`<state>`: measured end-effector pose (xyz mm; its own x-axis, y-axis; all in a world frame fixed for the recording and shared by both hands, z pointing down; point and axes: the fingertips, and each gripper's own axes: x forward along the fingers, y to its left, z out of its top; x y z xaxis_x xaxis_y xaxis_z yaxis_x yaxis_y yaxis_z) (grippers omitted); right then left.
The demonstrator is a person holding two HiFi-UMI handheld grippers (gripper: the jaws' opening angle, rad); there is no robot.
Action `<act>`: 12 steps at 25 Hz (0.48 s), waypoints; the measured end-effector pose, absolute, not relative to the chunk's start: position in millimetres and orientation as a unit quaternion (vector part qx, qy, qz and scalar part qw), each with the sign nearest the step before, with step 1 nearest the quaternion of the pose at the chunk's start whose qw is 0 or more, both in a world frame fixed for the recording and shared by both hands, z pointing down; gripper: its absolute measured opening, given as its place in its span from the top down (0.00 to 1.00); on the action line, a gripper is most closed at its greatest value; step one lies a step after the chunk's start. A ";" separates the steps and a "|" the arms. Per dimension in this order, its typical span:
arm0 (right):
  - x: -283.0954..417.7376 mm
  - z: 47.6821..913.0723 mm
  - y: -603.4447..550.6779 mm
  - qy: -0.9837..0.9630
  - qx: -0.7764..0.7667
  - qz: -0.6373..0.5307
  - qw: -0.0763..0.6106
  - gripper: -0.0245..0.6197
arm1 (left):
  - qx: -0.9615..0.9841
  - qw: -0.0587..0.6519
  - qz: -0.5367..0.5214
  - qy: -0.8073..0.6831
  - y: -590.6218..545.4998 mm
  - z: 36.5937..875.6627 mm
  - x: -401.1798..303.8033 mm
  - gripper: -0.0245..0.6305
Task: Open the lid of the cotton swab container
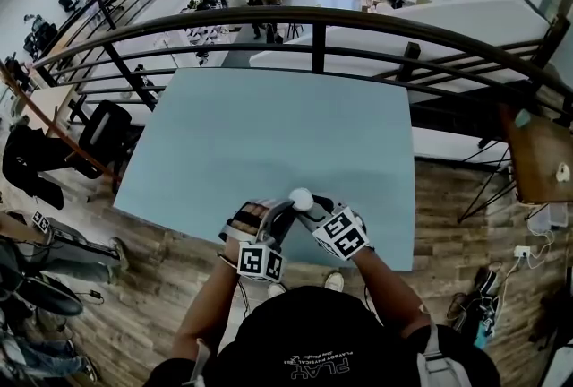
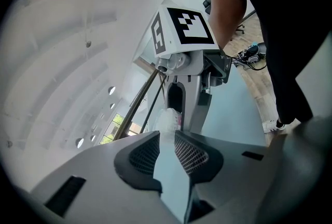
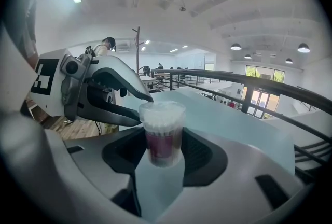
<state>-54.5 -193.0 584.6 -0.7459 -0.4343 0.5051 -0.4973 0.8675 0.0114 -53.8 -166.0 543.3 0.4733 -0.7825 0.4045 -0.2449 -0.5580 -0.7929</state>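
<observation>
Table [image 1: 269, 134] open ahead; railing [image 1: 313, 18] beyond; left gripper [image 2: 166, 137] crowds right gripper [image 3: 164, 137].

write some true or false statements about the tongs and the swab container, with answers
1. The right tongs grip the cotton swab container by its body. True.
2. The table is light blue. True.
3. The lid lies loose on the table. False: it sits on top of the container.
4. The left tongs are far from the container. False: their open tips reach right up to the lid.
</observation>
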 end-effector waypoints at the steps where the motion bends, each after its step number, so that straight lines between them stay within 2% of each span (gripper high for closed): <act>1: -54.4 584.4 -193.0 -0.932 0.251 0.061 0.255 0.62 | -0.788 0.339 -0.396 0.327 -165.8 542.3 -53.9 0.81; 12: -54.8 583.4 -190.8 -0.932 0.254 0.067 0.250 0.63 | -0.788 0.333 -0.388 0.343 -163.2 540.3 -55.0 0.82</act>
